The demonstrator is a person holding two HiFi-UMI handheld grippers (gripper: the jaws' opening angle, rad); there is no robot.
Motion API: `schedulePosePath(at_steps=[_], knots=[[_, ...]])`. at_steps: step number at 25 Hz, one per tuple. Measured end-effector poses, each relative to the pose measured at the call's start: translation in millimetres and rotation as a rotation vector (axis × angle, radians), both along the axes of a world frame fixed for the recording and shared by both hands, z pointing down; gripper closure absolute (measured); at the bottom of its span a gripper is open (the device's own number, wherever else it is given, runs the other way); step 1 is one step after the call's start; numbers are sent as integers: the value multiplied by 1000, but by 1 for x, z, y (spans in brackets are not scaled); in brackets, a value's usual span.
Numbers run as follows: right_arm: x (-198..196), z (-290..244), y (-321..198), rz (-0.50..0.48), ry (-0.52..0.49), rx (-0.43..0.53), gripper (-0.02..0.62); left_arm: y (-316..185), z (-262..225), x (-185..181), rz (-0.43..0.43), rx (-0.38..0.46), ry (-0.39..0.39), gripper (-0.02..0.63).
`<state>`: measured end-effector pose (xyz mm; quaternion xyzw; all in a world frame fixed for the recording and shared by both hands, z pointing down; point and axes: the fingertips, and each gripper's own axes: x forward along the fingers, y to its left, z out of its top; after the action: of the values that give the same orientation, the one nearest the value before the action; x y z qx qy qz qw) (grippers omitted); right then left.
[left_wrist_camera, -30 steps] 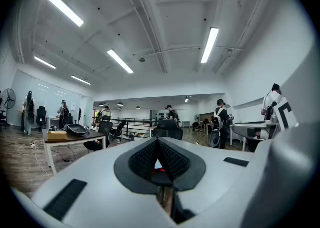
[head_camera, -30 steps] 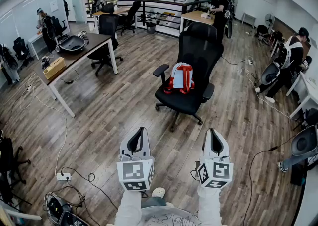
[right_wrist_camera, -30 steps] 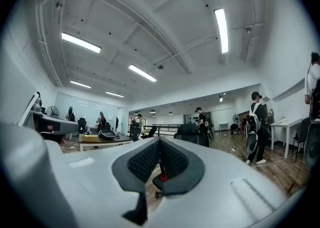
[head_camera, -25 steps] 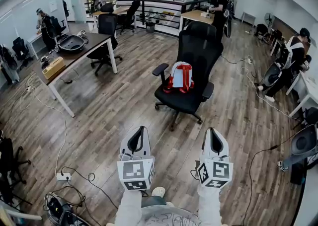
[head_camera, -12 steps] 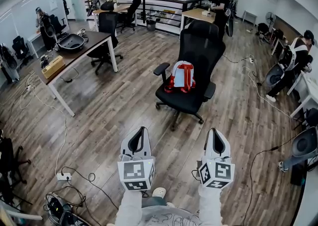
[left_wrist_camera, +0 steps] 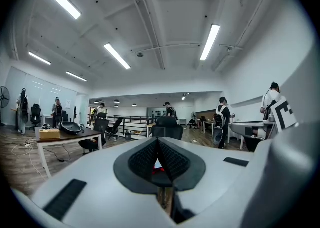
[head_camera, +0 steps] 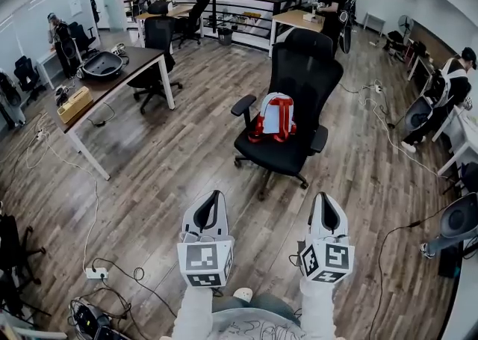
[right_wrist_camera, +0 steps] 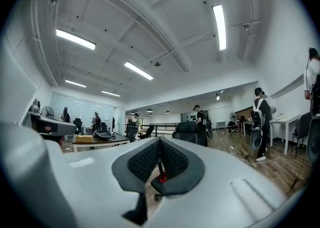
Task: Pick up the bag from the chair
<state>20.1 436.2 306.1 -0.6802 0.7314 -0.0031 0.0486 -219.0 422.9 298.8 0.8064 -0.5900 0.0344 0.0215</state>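
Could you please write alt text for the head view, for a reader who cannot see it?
A bag with red straps sits on a black chair. The left hand-held gripper and right hand-held gripper, both shut and empty, point toward it from afar.

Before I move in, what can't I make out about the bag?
- Rear of the bag: head view, turned toward the chair backrest.
- Most of the bag: left gripper view, behind the left claw; only a red sliver shows.
- The chair seat: right gripper view, behind the right claw.
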Motion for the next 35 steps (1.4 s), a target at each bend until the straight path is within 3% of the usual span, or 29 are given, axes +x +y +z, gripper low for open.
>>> schedulePosePath(at_steps=[13, 16, 35], knots=[[11, 19, -77, -5, 1, -52, 584, -81, 19, 21, 33, -42, 1, 578], [21, 22, -110, -12, 0, -48, 584, -111, 24, 32, 34, -44, -8, 537], [108, 5, -356, -97, 7, 2, 584, -340, 26, 132, 37, -64, 34, 454]])
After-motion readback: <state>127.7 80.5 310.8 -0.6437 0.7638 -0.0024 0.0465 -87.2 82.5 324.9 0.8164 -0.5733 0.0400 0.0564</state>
